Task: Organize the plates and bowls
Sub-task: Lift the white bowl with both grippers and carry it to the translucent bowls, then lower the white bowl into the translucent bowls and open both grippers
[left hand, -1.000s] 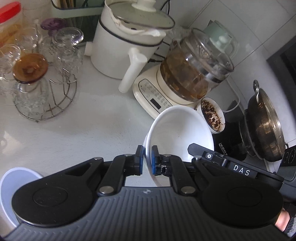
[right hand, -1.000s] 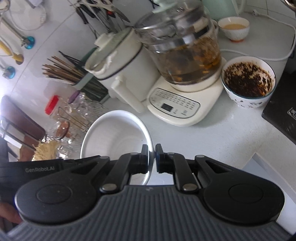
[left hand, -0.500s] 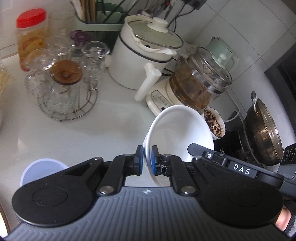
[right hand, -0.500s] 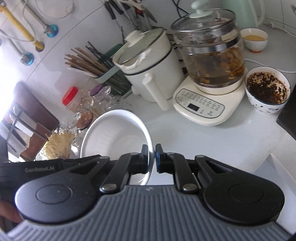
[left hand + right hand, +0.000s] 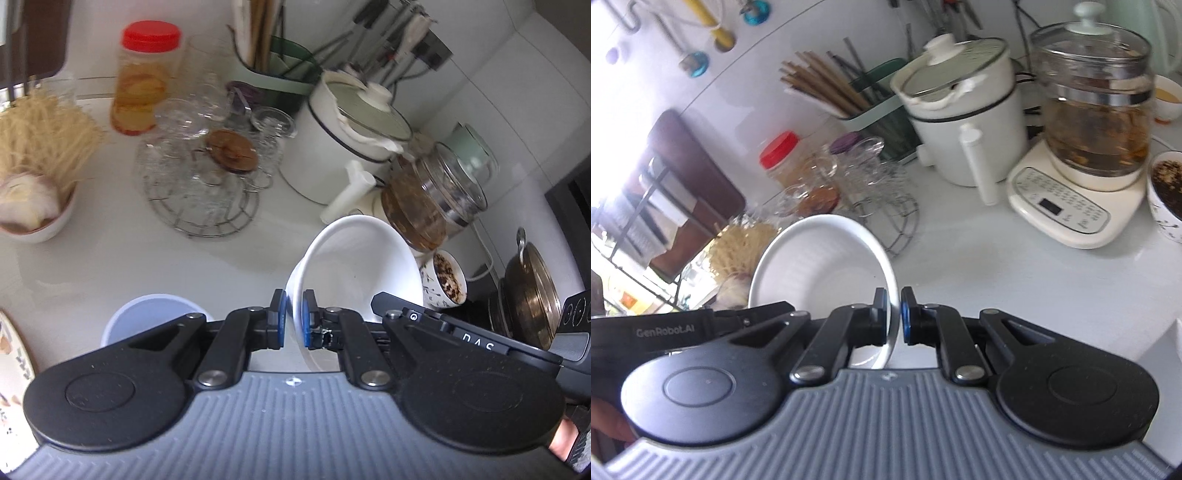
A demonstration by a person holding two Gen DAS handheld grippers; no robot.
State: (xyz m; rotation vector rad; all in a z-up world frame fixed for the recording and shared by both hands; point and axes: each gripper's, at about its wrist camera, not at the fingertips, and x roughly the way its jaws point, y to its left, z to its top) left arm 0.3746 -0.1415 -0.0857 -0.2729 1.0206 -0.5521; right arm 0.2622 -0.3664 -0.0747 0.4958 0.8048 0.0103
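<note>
Overhead, white counter (image 5: 110,258) crowded; tiled wall (image 5: 498,74) behind.

Bright daylight pours in from my left and washes out the window side (image 5: 613,192) in my right view. The white counter (image 5: 110,266) shines softly. Things look a bit blurry, and the edges bend round. My view's corners go dark.

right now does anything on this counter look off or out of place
Mainly the white bowl: it is off the counter, tilted steeply, with the left gripper and right gripper clamped on opposite rims. Nothing looks spilled. The white pot's lid sits slightly askew.
</note>
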